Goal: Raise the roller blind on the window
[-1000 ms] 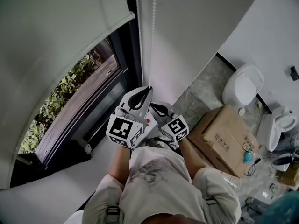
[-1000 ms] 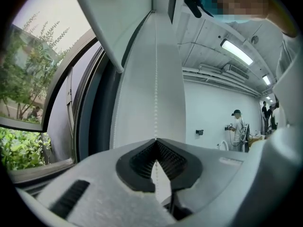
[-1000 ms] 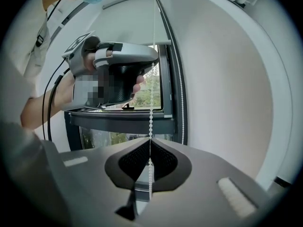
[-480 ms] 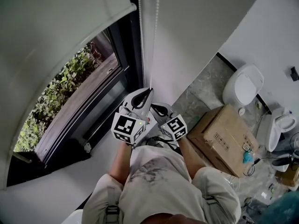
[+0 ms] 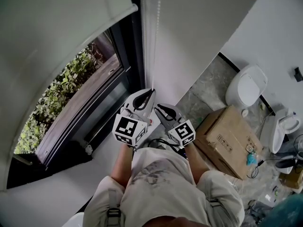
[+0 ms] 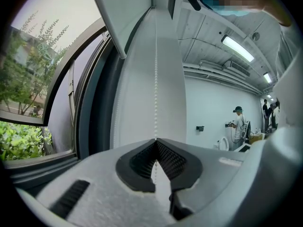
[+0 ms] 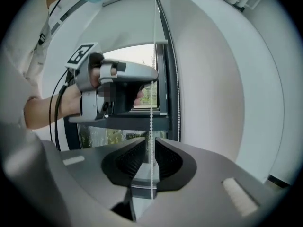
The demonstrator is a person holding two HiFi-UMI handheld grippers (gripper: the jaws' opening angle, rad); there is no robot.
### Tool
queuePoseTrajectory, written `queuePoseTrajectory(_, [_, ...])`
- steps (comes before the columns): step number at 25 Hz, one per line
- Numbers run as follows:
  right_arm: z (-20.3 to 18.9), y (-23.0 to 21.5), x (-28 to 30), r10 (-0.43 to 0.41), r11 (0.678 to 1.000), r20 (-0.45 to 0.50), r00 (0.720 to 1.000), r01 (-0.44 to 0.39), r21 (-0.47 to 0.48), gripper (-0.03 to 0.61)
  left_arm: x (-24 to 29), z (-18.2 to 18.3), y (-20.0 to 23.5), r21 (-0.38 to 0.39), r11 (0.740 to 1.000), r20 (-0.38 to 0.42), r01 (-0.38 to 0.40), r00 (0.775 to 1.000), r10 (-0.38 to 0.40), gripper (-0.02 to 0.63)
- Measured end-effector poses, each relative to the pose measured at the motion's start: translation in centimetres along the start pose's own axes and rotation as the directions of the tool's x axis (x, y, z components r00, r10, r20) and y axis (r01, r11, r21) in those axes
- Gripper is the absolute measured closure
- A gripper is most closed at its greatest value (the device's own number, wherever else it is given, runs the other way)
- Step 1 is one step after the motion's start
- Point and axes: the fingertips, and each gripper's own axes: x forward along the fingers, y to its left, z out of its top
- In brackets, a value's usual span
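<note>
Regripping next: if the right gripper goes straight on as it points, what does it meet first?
Probably the left gripper, clamped on the bead chain just ahead; depth unclear.

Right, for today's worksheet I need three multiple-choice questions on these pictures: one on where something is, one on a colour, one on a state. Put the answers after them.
1. Where is the cardboard box?
A. on the window ledge
B. on the floor, at the head view's right
C. hanging from the blind

2. What colour is the bead chain?
A. white
B. red
C. black

3. What state is the left tool in?
A. wide open and empty
B. holding the box
C. shut on the bead chain

Answers:
1 B, since the head view shows the box standing on the floor at the right.
2 A, since both gripper views show white beads.
3 C, since the left gripper view shows its jaws meeting on the chain.
</note>
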Motion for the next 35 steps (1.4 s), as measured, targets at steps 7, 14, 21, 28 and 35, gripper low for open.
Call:
queuePoseTrajectory(7, [8.8,-0.9,-2.7,-0.002,0.998,0.146,0.989,0.01,-0.058,0.506,0.0,0.0,-0.4,0.003,1.0,0.002,-0.003,1.0,0.003,0.606])
queuePoseTrajectory(14, [15.8,-1.1,-3.4,0.037,0.992,0.231,0.972,-0.008,-0.126,0.506,0.0,-0.1,-0.6,0.008,1.0,0.005,-0.003,1.0,0.003,0.606])
queuePoseTrajectory(21, [20.6,-0.8,-2.7,0.084,0.986,0.285,0.955,-0.038,-0.164,0.506,0.0,-0.1,-1.2,0.013,1.0,0.006,0.004,1.0,-0.004,0.606])
queuePoseTrajectory(28, [23.9,-1.0,-1.3,0.112,0.979,0.307,0.945,-0.052,-0.198,0.5,0.1,-0.1,-1.5,0.012,1.0,0.004,0.006,1.0,-0.006,0.606])
queuePoseTrajectory(35, [25.1,-1.0,-1.2,0.114,0.98,0.33,0.937,-0.052,-0.192,0.502,0.0,-0.1,-1.6,0.013,1.0,0.009,0.005,1.0,-0.005,0.606])
